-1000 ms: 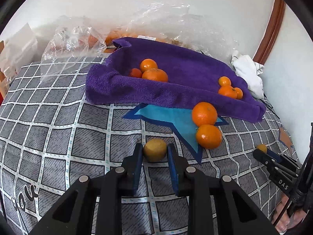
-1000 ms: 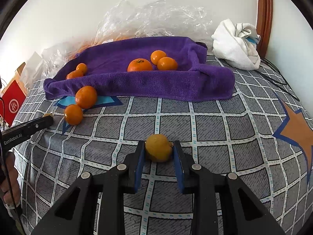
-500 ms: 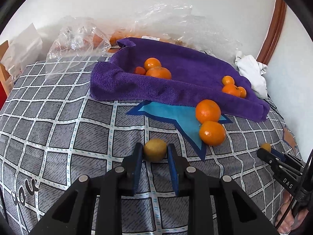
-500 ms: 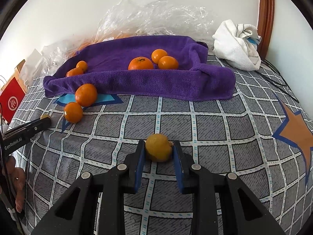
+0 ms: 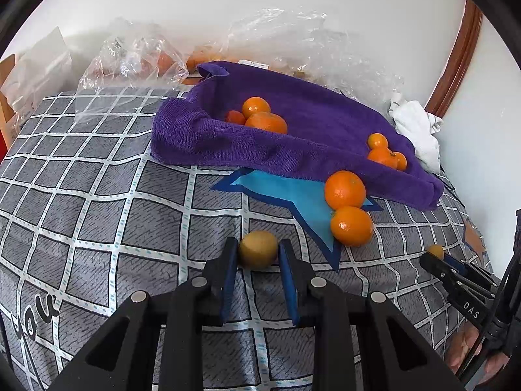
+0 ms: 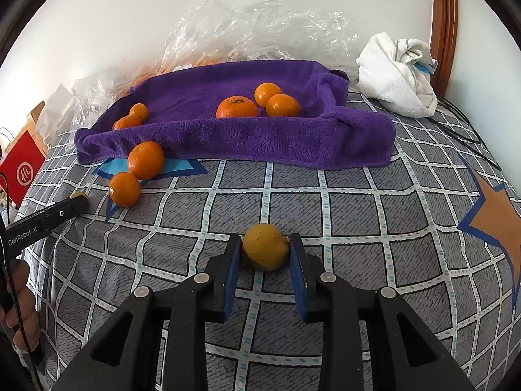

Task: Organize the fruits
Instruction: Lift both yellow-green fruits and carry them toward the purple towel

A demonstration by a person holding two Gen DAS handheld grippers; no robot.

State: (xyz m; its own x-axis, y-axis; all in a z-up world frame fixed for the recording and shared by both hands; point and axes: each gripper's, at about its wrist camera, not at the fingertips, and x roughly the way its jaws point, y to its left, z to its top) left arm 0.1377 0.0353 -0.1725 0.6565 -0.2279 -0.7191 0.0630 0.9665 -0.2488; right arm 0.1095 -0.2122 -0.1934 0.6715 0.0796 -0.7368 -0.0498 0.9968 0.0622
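Observation:
My left gripper (image 5: 258, 242) is shut on a small yellow-green fruit (image 5: 258, 255), low over the checked bed cover (image 5: 97, 195). My right gripper (image 6: 265, 239) is shut on a yellow fruit (image 6: 264, 254), also close to the cover. Beyond both lies a purple towel (image 5: 309, 123) (image 6: 260, 143) folded up at its edges, with two small groups of oranges (image 5: 265, 120) (image 5: 382, 156) on it. Two loose oranges (image 5: 345, 189) (image 5: 351, 229) sit on a blue star patch in front of the towel. Each gripper shows at the edge of the other's view, the right gripper (image 5: 436, 254) and the left gripper (image 6: 76, 197).
Crumpled clear plastic bags (image 5: 130, 62) (image 6: 260, 26) lie behind the towel against the white wall. A bundled white cloth (image 6: 397, 75) sits at the far right by a wooden frame (image 6: 441, 16). A red bag (image 6: 22, 169) stands off the left edge. A hand (image 6: 19, 296) holds the left gripper.

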